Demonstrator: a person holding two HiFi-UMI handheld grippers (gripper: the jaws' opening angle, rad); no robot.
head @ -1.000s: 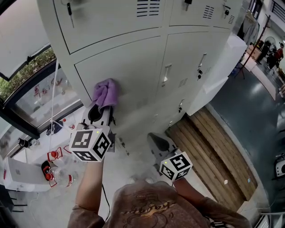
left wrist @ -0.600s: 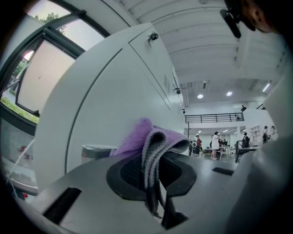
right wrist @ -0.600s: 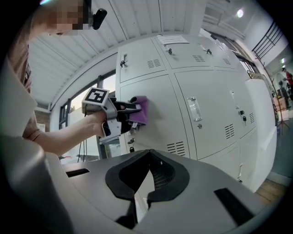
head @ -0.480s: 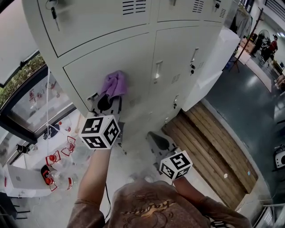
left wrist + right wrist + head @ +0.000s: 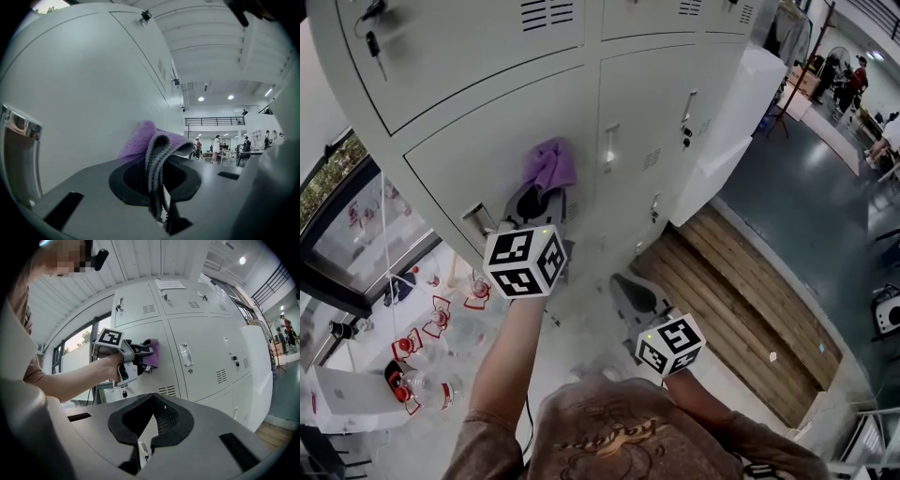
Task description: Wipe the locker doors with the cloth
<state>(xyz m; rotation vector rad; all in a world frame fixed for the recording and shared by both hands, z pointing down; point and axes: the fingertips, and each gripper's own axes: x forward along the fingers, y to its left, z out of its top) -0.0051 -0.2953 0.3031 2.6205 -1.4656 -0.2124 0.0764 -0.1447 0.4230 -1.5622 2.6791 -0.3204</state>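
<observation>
while my left gripper (image 5: 542, 192) clamps the purple cloth (image 5: 549, 165) against the locker door (image 5: 469, 141), i judge the cloth soft, light and limp, best pinched at a bunched fold. my right gripper (image 5: 628, 291) hangs closed and empty, well apart.

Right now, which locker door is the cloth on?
The left-column door, directly below the one with keys. The cloth touches it near its right edge.
</observation>
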